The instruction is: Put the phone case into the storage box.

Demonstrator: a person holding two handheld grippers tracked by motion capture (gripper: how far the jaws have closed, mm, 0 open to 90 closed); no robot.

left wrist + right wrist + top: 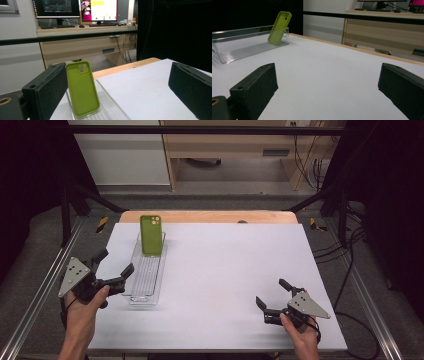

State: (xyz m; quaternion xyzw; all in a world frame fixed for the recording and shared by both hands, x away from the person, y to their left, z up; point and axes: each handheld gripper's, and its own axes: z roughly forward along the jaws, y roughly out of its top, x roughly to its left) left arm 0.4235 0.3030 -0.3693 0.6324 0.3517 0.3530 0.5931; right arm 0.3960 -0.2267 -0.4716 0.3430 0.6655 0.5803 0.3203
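While green phone case [151, 235] leans upright in clear ribbed plastic tray [145, 280], left gripper [116, 268] beside tray, released; right gripper [272, 295] well apart, released.

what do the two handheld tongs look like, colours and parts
Both the left tongs and right tongs are black, with two thick blocky jaws. Each carries a grey three-cornered plate with small holes on top. A black cable trails from the right one. The forearms are bare, no sleeves.

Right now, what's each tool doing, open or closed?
Left tool: open, holding nothing.
Right tool: open, holding nothing.
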